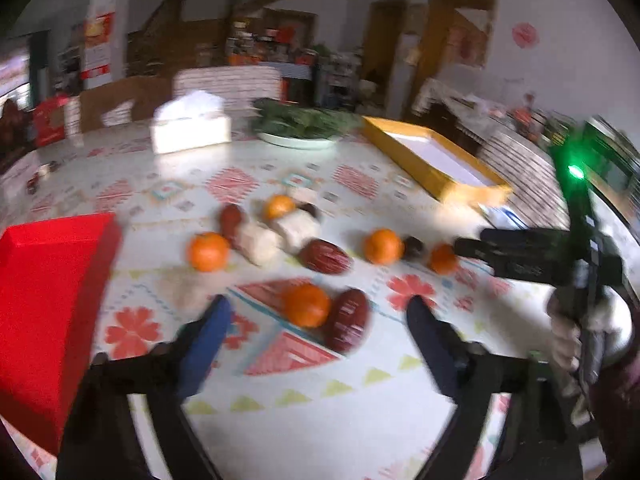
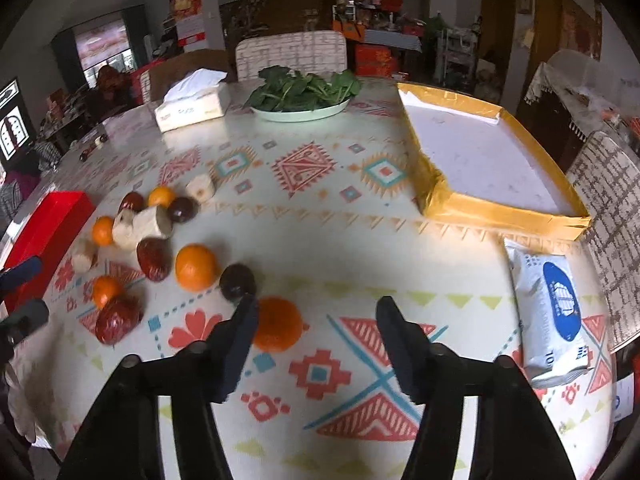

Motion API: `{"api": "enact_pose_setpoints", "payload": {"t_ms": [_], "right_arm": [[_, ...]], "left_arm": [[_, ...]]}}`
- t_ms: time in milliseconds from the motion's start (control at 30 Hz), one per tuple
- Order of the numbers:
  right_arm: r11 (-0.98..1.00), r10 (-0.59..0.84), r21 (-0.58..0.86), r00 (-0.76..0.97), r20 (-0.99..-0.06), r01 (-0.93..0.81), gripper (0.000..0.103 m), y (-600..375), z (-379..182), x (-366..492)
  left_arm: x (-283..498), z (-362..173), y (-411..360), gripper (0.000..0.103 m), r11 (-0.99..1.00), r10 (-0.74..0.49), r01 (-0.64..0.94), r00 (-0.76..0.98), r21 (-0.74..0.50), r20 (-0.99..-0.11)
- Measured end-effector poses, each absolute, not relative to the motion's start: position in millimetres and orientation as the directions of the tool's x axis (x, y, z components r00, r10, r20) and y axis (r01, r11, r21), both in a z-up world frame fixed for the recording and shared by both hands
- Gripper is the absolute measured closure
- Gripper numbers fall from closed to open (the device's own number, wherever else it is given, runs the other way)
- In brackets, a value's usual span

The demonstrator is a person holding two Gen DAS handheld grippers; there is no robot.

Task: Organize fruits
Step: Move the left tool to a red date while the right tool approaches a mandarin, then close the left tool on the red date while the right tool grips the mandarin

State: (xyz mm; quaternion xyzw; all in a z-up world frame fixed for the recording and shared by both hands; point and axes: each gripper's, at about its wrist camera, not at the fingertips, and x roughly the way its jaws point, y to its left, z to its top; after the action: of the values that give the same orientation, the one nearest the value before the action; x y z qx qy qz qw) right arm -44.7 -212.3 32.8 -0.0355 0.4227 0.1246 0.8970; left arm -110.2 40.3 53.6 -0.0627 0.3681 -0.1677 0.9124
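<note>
Several oranges, red dates, dark round fruits and pale cut stalk pieces lie scattered on the patterned table. In the left wrist view my left gripper is open, with an orange and a red date between its fingers on the table. The right gripper shows there at the right, near a small orange. In the right wrist view my right gripper is open and empty; an orange lies just inside its left finger, a dark fruit just beyond it.
A red box stands at the left; it also shows in the right wrist view. A yellow-edged tray sits at the right, a wipes pack in front of it. A tissue box and a plate of greens are far back.
</note>
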Motion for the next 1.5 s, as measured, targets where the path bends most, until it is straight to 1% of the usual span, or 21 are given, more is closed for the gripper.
{"api": "enact_pose_setpoints", "payload": {"t_ms": [33,67,100,233,267,300,433,467,533,567,600,633,700,800,833,867,900,1067,1300,1400,1500], "right_arm": [[0.965,0.196,0.041,0.611,-0.767,-0.259,0.039,-210.8,31.9,-45.6],[0.963,0.203,0.045,0.608,-0.768,-0.265,0.039,-208.9,30.4,-46.2],[0.961,0.211,0.05,0.606,-0.767,-0.271,0.039,-207.6,28.9,-46.4],[0.959,0.223,0.066,0.592,-0.775,-0.275,0.039,-204.8,22.5,-43.9],[0.959,0.225,0.071,0.587,-0.777,-0.275,0.039,-203.5,21.5,-42.5],[0.958,0.228,0.073,0.584,-0.779,-0.276,0.039,-202.2,20.2,-41.6],[0.954,0.241,0.082,0.575,-0.782,-0.288,0.044,-196.7,17.2,-41.3],[0.953,0.244,0.083,0.573,-0.783,-0.292,0.044,-195.3,16.7,-41.1],[0.951,0.247,0.084,0.569,-0.785,-0.297,0.05,-192.6,15.4,-41.0],[0.951,0.248,0.084,0.567,-0.786,-0.299,0.051,-191.3,14.8,-40.9],[0.951,0.246,0.082,0.566,-0.787,-0.299,0.053,-190.5,14.3,-40.5],[0.951,0.245,0.083,0.565,-0.788,-0.297,0.055,-190.4,14.0,-40.2],[0.951,0.247,0.088,0.559,-0.792,-0.296,0.056,-190.8,12.3,-39.0],[0.954,0.247,0.097,0.557,-0.793,-0.284,0.057,-193.6,10.6,-38.5],[0.954,0.249,0.101,0.557,-0.793,-0.284,0.057,-194.1,10.4,-38.9],[0.953,0.251,0.102,0.557,-0.792,-0.284,0.057,-194.8,10.2,-39.2],[0.954,0.252,0.104,0.557,-0.791,-0.283,0.057,-195.1,10.0,-39.4],[0.953,0.253,0.103,0.56,-0.789,-0.286,0.057,-192.8,8.4,-38.3],[0.949,0.259,0.1,0.559,-0.788,-0.299,0.057,-188.6,9.0,-39.3],[0.949,0.262,0.104,0.558,-0.787,-0.298,0.057,-190.0,8.6,-38.8],[0.947,0.268,0.107,0.559,-0.785,-0.304,0.057,-190.8,9.5,-39.9]], "left_arm": [[-110.2,51.9,36.5,0.037,0.921,-0.39,0.293,0.646,-0.259,-0.656],[-109.8,50.3,31.9,0.046,0.911,-0.41,0.313,0.627,-0.268,-0.662],[-108.6,48.5,27.7,0.048,0.905,-0.423,0.325,0.61,-0.275,-0.67],[-104.1,40.5,11.1,0.048,0.897,-0.43,0.357,0.574,-0.26,-0.697],[-101.6,37.6,5.7,0.05,0.901,-0.417,0.364,0.573,-0.238,-0.705],[-99.3,35.6,1.3,0.054,0.904,-0.406,0.366,0.568,-0.222,-0.716],[-95.3,34.8,-6.7,0.056,0.909,-0.382,0.372,0.562,-0.189,-0.733],[-94.1,34.1,-7.4,0.06,0.909,-0.381,0.372,0.559,-0.188,-0.736],[-93.6,32.6,-8.5,0.067,0.914,-0.365,0.368,0.56,-0.171,-0.743],[-95.1,33.4,-7.4,0.072,0.91,-0.375,0.373,0.557,-0.179,-0.741],[-94.7,33.1,-6.4,0.073,0.909,-0.378,0.375,0.555,-0.184,-0.741],[-94.9,32.4,-4.6,0.073,0.91,-0.378,0.371,0.553,-0.187,-0.743],[-96.0,30.4,1.1,0.073,0.921,-0.354,0.348,0.564,-0.173,-0.746],[-97.1,30.6,9.9,0.072,0.918,-0.37,0.348,0.57,-0.192,-0.734],[-98.2,31.0,12.7,0.07,0.917,-0.375,0.346,0.569,-0.2,-0.732],[-99.1,31.4,15.5,0.062,0.917,-0.377,0.343,0.57,-0.206,-0.73],[-98.2,31.7,16.2,0.058,0.916,-0.379,0.343,0.571,-0.208,-0.728],[-94.6,32.6,11.0,0.058,0.912,-0.389,0.35,0.568,-0.215,-0.725],[-86.9,34.2,-14.0,0.058,0.89,-0.405,0.421,0.555,-0.175,-0.727],[-79.9,30.3,-17.4,0.058,0.899,-0.375,0.414,0.554,-0.145,-0.744],[-71.3,19.2,-16.6,0.057,0.905,-0.354,0.4,0.519,-0.145,-0.778]]}}
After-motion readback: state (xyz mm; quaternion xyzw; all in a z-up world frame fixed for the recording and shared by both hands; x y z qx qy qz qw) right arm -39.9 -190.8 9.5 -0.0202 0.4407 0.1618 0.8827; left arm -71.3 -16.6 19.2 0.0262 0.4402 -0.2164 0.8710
